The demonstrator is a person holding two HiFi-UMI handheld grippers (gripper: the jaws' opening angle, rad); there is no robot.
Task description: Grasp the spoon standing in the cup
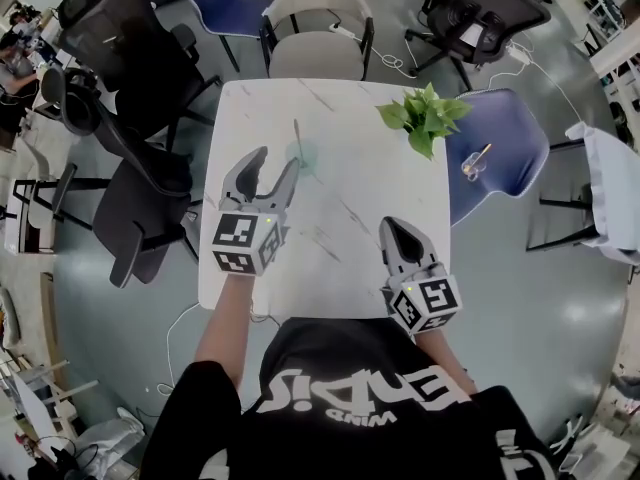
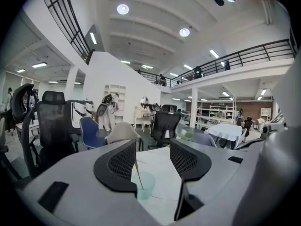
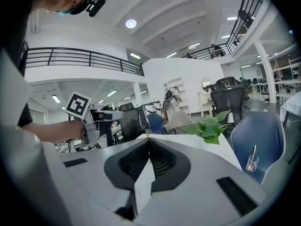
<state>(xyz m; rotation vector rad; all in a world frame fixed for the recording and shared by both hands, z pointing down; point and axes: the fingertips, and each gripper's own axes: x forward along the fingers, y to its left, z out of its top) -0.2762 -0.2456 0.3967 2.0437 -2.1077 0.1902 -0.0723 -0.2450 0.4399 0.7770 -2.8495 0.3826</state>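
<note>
Pale-green see-through plastic cup (image 2: 143, 185), spread-open left gripper (image 1: 277, 160) just short of it: ease forward, centre thin upright spoon (image 2: 138, 173) between jaws, pinch gently.

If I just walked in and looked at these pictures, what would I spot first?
Probably the left claw, wide open above the white table and aimed at a pale green cup with a thin spoon standing in it. Next comes the leafy green plant at the table's far right corner. The right claw is shut and empty, closer to the person.
</note>
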